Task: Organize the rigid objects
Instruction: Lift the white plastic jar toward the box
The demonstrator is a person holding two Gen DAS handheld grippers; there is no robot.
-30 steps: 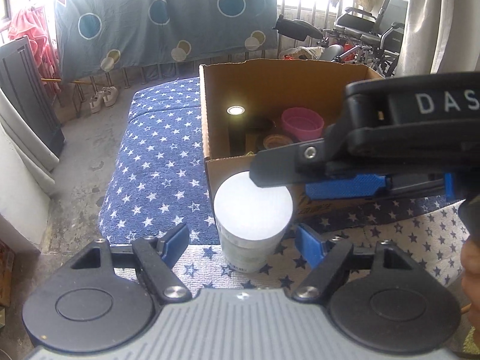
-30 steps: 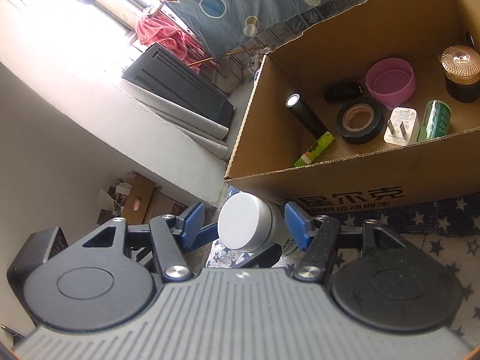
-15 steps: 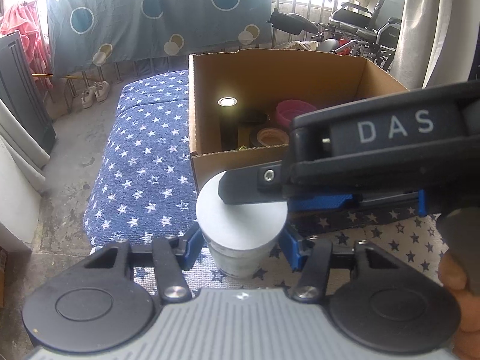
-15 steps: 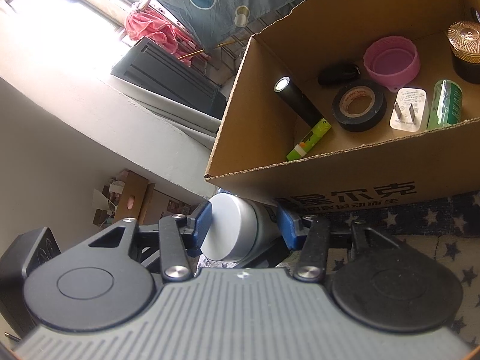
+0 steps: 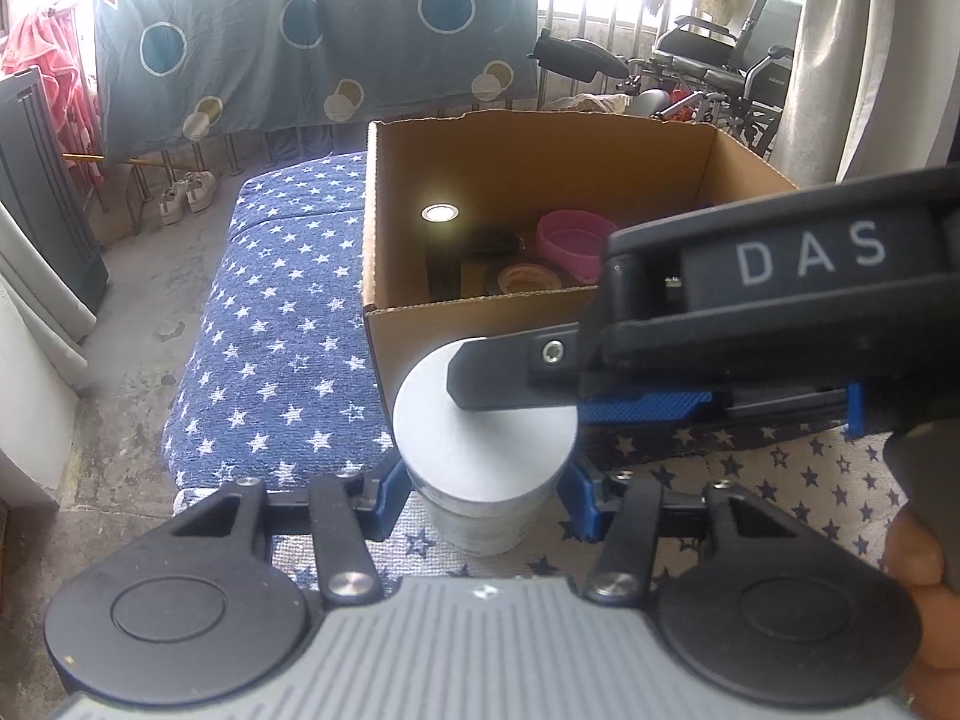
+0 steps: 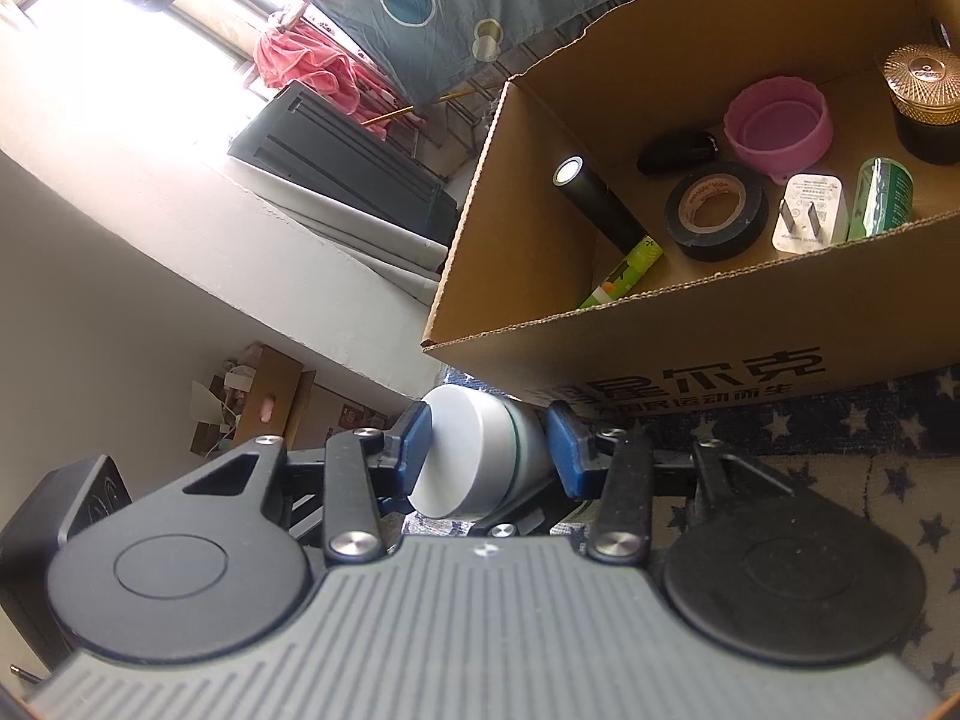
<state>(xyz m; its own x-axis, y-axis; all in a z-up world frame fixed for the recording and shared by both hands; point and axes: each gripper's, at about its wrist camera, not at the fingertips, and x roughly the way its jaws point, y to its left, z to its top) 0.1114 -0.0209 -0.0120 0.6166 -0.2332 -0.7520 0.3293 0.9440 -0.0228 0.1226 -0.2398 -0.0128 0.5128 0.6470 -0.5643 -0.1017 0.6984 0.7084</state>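
On the star-patterned blue cloth [image 5: 282,360] before the brown cardboard box [image 5: 384,276], both grippers, spread a moment ago, now pinch the white-lidded round plastic jar [image 5: 486,450]; left gripper [image 5: 486,495] grips its body, right gripper [image 6: 489,450] its lid; probably ready for lifting into the box.

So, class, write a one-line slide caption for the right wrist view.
Right hand-held gripper clamps a white-lidded plastic jar before an open cardboard box.
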